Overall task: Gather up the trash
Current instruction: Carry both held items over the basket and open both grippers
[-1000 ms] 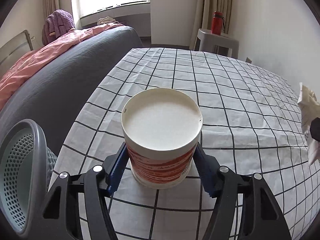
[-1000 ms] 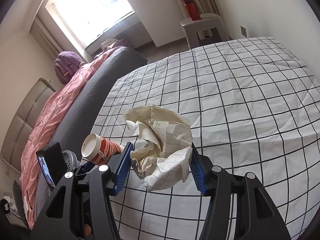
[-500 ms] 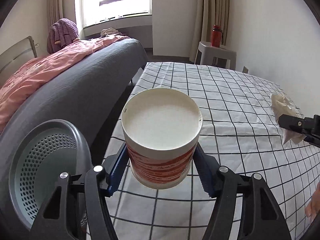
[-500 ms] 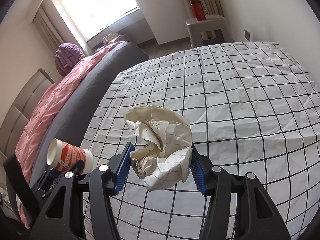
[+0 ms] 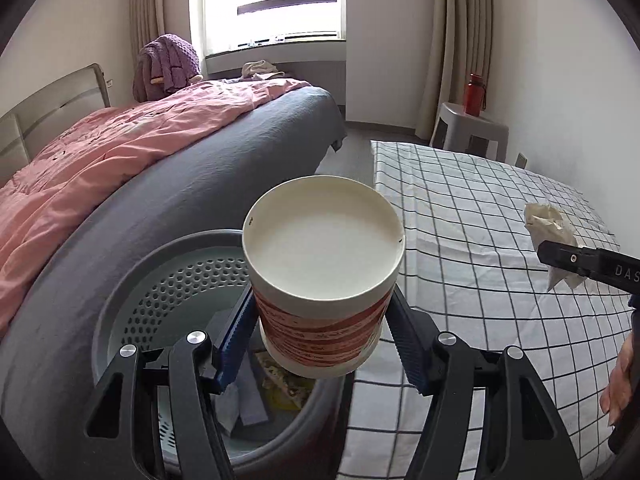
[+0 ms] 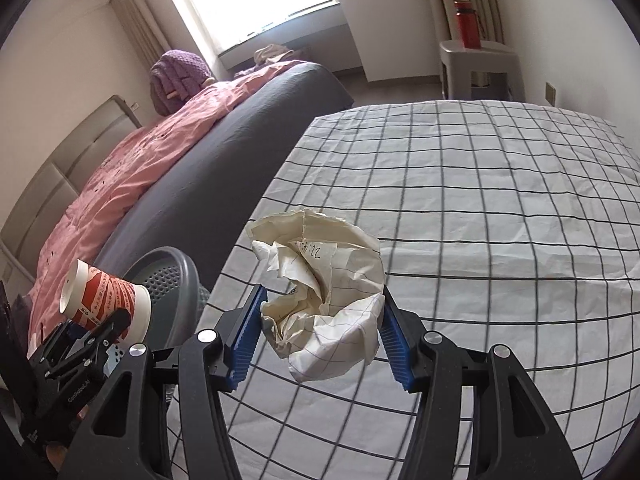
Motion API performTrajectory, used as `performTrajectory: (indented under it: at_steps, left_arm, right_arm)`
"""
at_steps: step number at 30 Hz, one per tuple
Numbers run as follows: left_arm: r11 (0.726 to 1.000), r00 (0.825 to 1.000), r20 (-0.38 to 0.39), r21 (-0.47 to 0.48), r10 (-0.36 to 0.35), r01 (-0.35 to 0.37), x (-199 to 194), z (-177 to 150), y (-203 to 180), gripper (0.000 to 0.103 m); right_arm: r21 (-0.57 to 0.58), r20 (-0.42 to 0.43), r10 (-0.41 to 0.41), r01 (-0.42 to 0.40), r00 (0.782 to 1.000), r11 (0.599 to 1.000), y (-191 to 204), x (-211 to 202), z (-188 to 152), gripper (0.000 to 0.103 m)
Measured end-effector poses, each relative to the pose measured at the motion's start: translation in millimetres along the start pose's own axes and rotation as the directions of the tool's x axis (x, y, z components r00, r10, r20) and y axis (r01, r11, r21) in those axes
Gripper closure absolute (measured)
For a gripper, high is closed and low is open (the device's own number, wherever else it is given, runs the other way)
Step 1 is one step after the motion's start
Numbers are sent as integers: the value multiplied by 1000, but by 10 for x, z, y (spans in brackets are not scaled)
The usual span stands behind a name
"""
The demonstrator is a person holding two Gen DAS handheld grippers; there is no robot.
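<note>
My left gripper [image 5: 322,332] is shut on a red-and-white paper cup [image 5: 322,280], holding it over the open mouth of a grey perforated trash bin [image 5: 168,280] beside the bed. The cup [image 6: 105,300] and bin [image 6: 176,280] also show at the left of the right wrist view. My right gripper [image 6: 320,320] is shut on a crumpled ball of lined paper [image 6: 320,296], held above the checked sheet [image 6: 480,220]. That paper [image 5: 550,228] shows at the right of the left wrist view.
The bin holds some wrappers and paper [image 5: 276,380]. A grey bed with a pink quilt [image 5: 100,168] lies to the left. A grey stool [image 5: 472,126] with a red bottle [image 5: 475,89] stands by the far wall.
My left gripper has carried the cup leftward off the checked sheet to above the bin. My right gripper, still holding the paper, has shifted left toward the sheet's edge.
</note>
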State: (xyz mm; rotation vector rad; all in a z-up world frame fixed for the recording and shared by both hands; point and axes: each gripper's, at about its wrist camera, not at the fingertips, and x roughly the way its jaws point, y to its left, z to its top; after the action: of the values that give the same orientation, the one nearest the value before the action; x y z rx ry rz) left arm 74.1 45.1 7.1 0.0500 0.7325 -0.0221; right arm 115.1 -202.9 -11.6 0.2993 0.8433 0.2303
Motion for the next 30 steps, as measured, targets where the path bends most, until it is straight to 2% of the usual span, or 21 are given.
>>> performTrajectory:
  at_steps: [9,18,23,30]
  left_arm:
    - [997,999,-4,-60,46,-46,-179,-107,640,41]
    - [987,993,-23,-107,114,-116,-152,-71,1221,41]
    - [979,987,-29,-119,161,-163,-87,-59,1420,41]
    - [976,985,-59,-137,163,-169,54,-111,1556,41]
  right_arm:
    - [-98,-39,81,-85,996,992,773,263,-49,49]
    - [-174,-45,129,-135,991,976,1374,386,38,49]
    - [-206,-46,156,-162,987,965,1677,533,106,49]
    - [-237,-89,185,-201,979,950,1940,766,33,49]
